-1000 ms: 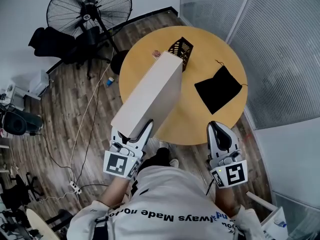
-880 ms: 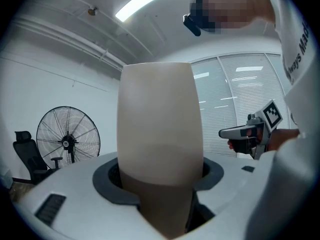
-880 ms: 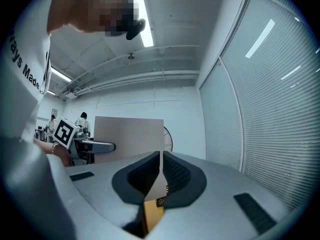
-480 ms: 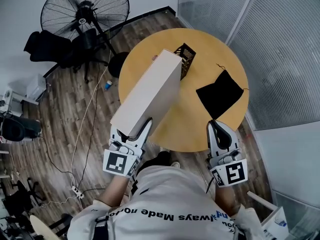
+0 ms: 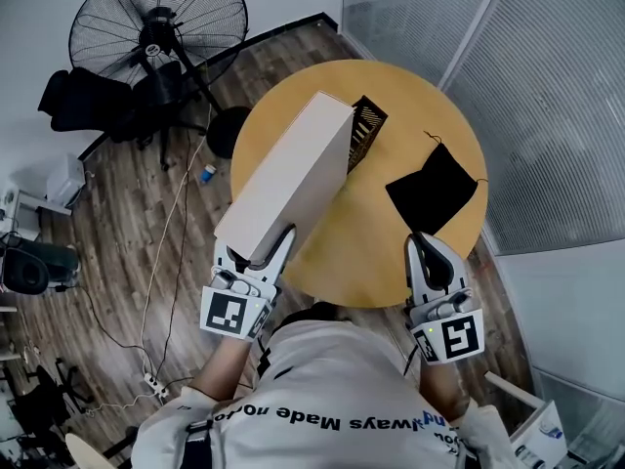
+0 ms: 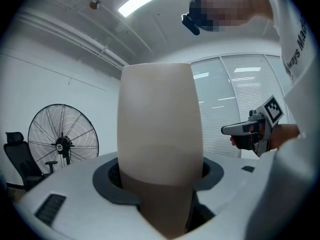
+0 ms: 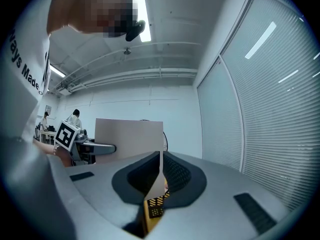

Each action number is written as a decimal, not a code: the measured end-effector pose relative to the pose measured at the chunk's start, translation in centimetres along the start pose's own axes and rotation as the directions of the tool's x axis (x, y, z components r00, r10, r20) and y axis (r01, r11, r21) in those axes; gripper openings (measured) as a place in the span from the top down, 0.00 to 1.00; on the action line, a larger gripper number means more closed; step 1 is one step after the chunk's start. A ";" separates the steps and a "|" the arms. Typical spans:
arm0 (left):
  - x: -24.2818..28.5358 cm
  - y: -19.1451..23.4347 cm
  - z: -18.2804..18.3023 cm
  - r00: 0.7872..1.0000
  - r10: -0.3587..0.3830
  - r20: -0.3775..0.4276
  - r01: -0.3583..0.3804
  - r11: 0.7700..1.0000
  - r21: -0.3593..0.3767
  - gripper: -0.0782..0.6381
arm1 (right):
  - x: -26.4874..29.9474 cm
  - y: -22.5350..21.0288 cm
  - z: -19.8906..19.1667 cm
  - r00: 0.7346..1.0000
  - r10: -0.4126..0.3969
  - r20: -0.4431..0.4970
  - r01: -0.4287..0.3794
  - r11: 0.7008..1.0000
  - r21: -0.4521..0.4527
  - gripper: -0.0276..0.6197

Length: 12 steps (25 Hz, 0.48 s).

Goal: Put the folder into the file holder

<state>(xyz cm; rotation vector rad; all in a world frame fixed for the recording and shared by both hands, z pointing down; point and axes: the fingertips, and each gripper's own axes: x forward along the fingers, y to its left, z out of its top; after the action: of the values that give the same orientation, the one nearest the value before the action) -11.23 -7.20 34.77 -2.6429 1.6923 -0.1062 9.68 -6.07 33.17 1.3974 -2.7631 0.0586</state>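
Observation:
A large beige folder point(image 5: 293, 179) is held over the round wooden table point(image 5: 391, 252), its near end clamped in my left gripper point(image 5: 262, 257), which is shut on it. In the left gripper view the folder point(image 6: 160, 134) fills the space between the jaws. The black mesh file holder point(image 5: 367, 130) stands on the table just past the folder's far end, partly hidden by it. My right gripper point(image 5: 430, 252) hovers at the table's near edge, shut and holding nothing. Through its narrow slit I see the file holder point(image 7: 156, 206) and the folder point(image 7: 127, 136).
A black cloth pouch point(image 5: 435, 189) lies on the table's right side. A big floor fan point(image 5: 161, 27) and a black chair point(image 5: 83, 101) stand to the left on the wood floor, with cables running along it. Glass walls with blinds close off the right.
The folder's far end has come closer to the file holder and now covers part of it. The right gripper has stayed where it was.

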 end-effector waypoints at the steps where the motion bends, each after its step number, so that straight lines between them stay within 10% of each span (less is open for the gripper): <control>1: 0.3 0.4 0.1 1.000 -0.004 0.002 0.004 1.000 0.001 0.50 | 0.3 0.0 0.2 1.000 -0.004 -0.001 0.004 1.000 -0.001 0.89; 12: 3.7 4.6 -0.4 0.998 -0.054 0.019 0.054 0.999 0.007 0.50 | 4.4 0.0 0.4 0.999 -0.048 -0.014 0.048 0.999 -0.014 0.89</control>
<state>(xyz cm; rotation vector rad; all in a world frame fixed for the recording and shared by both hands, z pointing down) -13.85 -12.46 35.21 -2.6764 1.6131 -0.0852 7.07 -9.64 33.01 1.4534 -2.7121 0.0471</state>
